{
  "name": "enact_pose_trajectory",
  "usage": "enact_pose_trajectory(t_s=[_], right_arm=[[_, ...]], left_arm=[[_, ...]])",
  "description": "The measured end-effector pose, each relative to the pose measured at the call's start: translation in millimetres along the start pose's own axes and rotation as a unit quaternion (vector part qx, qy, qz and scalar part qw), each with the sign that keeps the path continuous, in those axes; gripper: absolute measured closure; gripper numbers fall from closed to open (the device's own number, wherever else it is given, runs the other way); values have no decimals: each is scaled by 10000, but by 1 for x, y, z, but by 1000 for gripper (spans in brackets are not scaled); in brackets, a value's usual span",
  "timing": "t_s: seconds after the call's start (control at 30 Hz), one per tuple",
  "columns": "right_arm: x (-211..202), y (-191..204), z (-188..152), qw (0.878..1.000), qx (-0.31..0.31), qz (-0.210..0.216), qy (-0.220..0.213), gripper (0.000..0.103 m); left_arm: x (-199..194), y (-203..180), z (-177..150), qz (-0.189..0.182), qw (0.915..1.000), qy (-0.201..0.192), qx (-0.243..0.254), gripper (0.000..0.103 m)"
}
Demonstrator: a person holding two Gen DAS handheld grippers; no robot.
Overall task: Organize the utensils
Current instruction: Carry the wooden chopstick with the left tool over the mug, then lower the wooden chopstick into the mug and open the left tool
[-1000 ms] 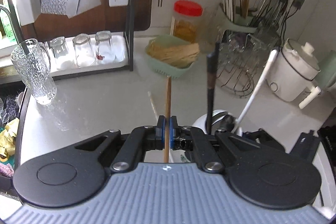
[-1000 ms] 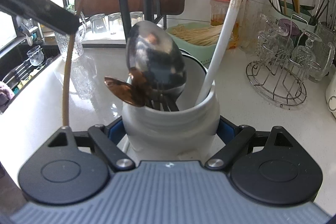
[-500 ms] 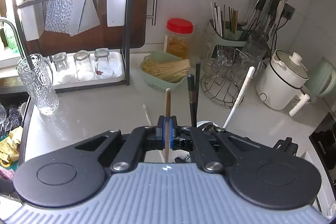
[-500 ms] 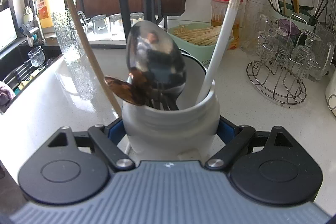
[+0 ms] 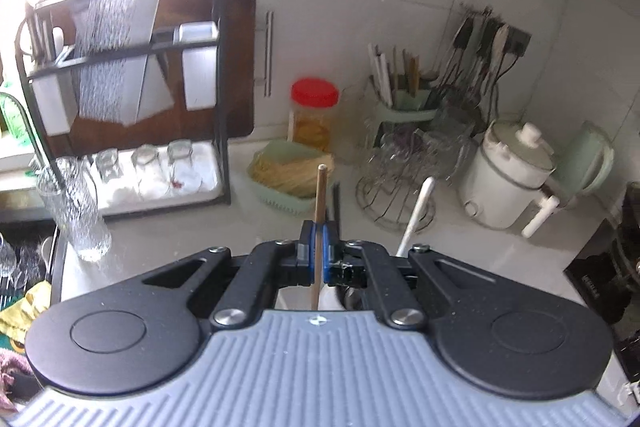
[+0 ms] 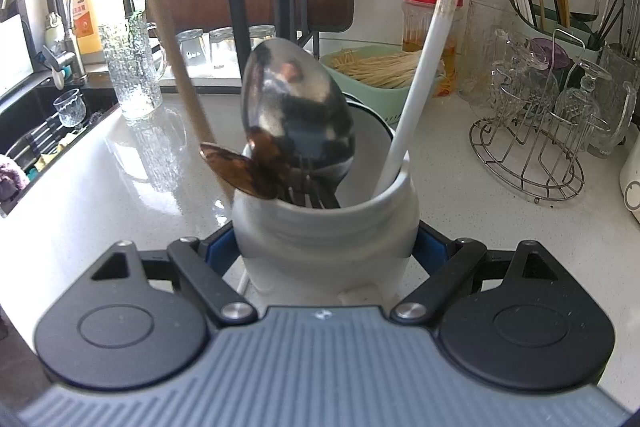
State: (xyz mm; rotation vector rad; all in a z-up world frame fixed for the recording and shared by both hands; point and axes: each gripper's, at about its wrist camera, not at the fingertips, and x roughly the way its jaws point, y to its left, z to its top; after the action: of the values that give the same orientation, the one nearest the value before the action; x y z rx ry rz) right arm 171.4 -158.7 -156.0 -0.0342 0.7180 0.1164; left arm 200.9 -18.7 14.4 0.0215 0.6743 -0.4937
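No lettering is clear enough to read.

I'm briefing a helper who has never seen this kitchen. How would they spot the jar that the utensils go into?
On the white counter, in front of the green basket of sticks, stands a white jar clamped in the right gripper. It alone holds a big steel spoon and a white handle.

A white desk is carrying a white utensil jar, a green noodle basket, a wire glass rack and a tall textured glass.
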Motion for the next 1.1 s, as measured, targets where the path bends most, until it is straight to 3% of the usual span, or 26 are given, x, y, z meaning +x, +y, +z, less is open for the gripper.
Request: enact_pose_trajectory(t_s=[0.27, 0.63, 1.1], right_arm=[[-1, 0, 0, 10000, -16, 3, -10, 12], [-1, 1, 0, 10000, -18, 13, -22, 12], [-1, 1, 0, 10000, -37, 24, -46, 12]], left_arm=[[-28, -21, 22, -168, 9991, -336, 200, 99], [-35, -34, 34, -289, 9980, -502, 263, 99], [-18, -53, 34, -407, 9966, -596, 388, 99]])
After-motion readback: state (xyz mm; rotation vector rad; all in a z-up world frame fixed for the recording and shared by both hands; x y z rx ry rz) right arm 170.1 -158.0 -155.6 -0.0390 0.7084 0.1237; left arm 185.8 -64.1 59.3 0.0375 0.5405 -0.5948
